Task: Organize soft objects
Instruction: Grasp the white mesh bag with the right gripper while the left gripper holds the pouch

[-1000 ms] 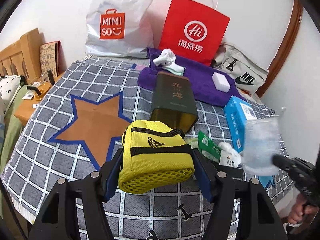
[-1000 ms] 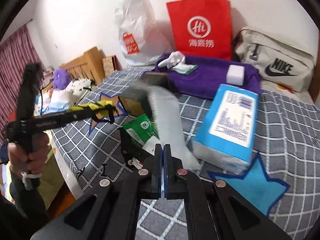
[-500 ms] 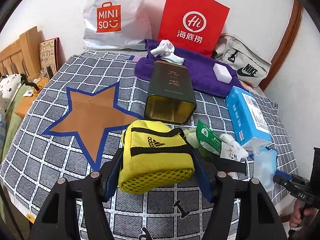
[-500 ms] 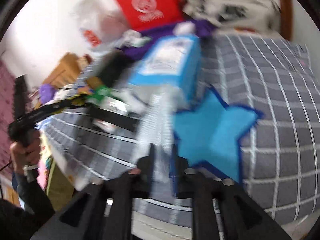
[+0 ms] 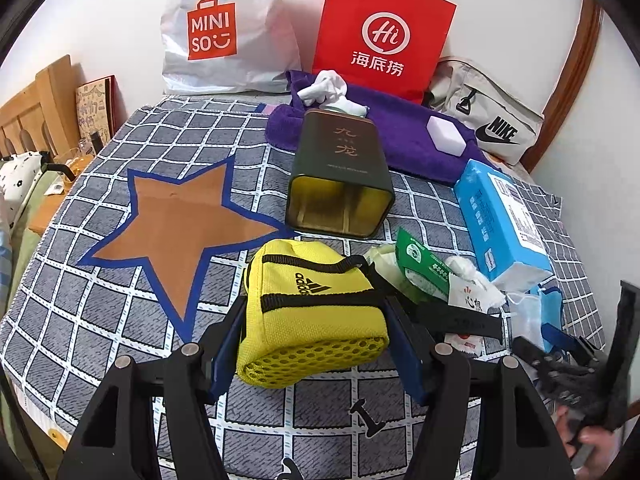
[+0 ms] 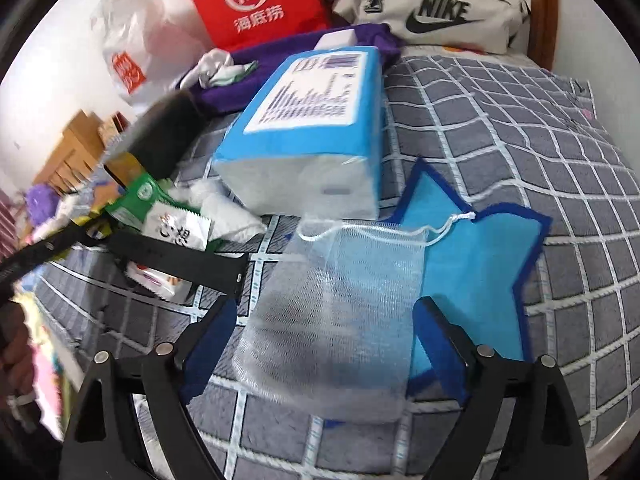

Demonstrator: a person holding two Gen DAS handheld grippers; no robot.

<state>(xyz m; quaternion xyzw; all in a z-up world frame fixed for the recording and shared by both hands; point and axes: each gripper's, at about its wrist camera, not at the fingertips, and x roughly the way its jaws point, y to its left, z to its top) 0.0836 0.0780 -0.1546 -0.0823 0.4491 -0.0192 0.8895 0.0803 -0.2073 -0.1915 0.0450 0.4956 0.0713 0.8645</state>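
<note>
1. The left gripper (image 5: 316, 344) has its jaws clenched on a bright yellow woven fabric pouch (image 5: 310, 312) with black straps and a perforated mesh end; the blue pads press its two sides, just above the bed.
2. The right gripper (image 6: 326, 344) has just been opening its jaws, now spread wide and released; a white translucent mesh drawstring bag (image 6: 340, 312) lies limp between them (the pads do not press it), partly over a light blue felt star (image 6: 480, 256) with a dark blue border.
3. Both sit on a grey quilted bedspread (image 5: 160, 136) with a white grid.
4. Just behind the mesh bag stands a blue plastic-wrapped tissue pack (image 6: 312, 120).
5. A dark green rectangular tin (image 5: 340, 176) lies on its side, open end toward the pouch.
</note>
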